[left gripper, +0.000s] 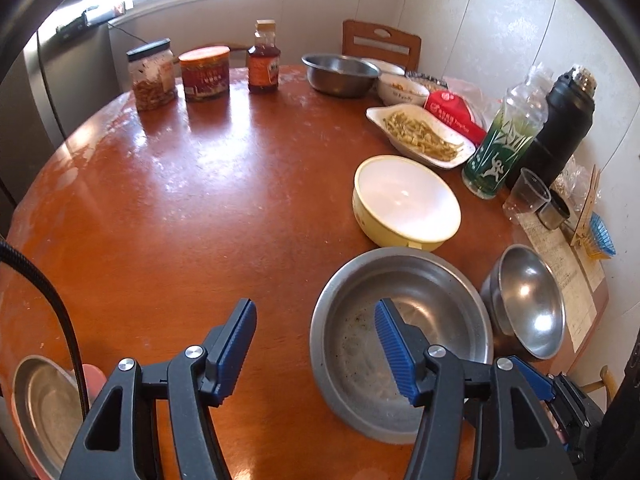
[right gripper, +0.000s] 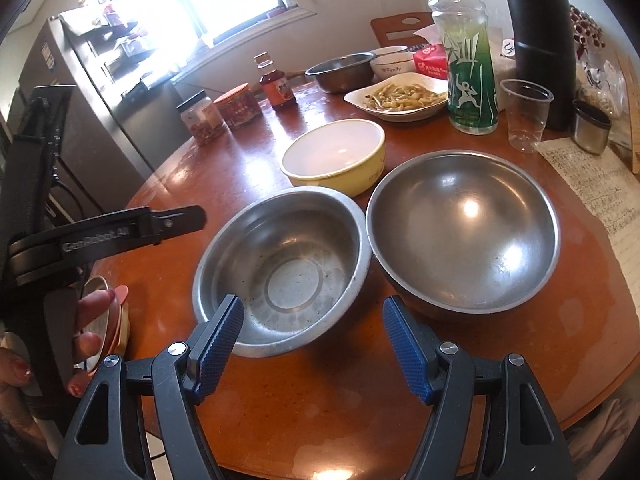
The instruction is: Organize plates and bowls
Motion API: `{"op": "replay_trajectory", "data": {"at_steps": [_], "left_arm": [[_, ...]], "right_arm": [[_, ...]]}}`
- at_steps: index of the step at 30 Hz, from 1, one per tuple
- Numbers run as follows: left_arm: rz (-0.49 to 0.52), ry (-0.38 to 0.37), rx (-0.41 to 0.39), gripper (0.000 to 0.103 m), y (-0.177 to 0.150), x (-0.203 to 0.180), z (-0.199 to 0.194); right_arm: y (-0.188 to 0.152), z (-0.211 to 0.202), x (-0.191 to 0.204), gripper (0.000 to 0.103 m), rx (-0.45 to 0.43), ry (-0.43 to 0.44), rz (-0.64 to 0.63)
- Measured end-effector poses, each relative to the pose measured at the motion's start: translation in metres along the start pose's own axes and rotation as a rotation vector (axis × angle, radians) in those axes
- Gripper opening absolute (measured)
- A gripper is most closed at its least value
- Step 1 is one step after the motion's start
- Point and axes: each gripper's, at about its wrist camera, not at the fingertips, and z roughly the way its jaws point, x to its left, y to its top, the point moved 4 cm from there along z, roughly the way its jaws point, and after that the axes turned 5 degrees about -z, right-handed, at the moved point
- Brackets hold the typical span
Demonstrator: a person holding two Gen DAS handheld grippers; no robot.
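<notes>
Right wrist view looks down on the round wooden table point(right gripper: 304, 400), where the flat-bottomed steel bowl point(right gripper: 284, 268) sits near the front edge with the deeper round steel bowl point(right gripper: 464, 232) just beside it on the right — their rims look to be touching — and the yellow bowl point(right gripper: 336, 156) just behind. The right gripper point(right gripper: 312, 348) hovers over the front edge, jaws spread wide and holding nothing. The left gripper point(left gripper: 316, 348) is likewise wide open and empty, one finger over the flat-bottomed bowl.

These steel bowls are likely light, rigid and slick, so a pinch across the thin rim seems the best hold; grip too lightly and one could swivel or slip. The yellow bowl may be enamel or ceramic — heavier, and it could chip if knocked.

At the left edge, a small metal dish point(left gripper: 44, 408) on something pink is cut off and partly behind a cable. Specks on the flat-bottomed bowl's floor could be residue or wear; I cannot tell.
</notes>
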Motion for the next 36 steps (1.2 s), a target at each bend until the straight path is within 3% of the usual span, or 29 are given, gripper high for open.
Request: {"op": "replay_trajectory", "data": {"at_steps": [5, 16, 24, 29, 36], "left_arm": [[0.003, -0.001, 0.021, 0.061, 0.002, -0.001, 0.016], [-0.01, -0.066, 0.041, 0.061, 0.002, -0.006, 0.036], [-0.017, -0.087, 0.07, 0.036, 0.001, -0.003, 0.047], [0.01, -0.061, 0.061, 0.033, -0.002, -0.003, 0.046], [-0.032, -0.056, 0.052, 0.033, -0.008, 0.014, 0.03]], "right_arm": [[0.001, 0.007, 0.0, 0.072, 0.006, 0.002, 0.002], [0.005, 0.023, -0.004, 0.053, 0.017, 0.005, 0.016], [0.007, 0.031, -0.006, 0.045, 0.03, 0.021, 0.022], [0.006, 0.032, -0.004, 0.04, 0.031, 0.026, 0.012], [0.008, 0.031, 0.006, 0.038, 0.031, 0.043, -0.008]]}}
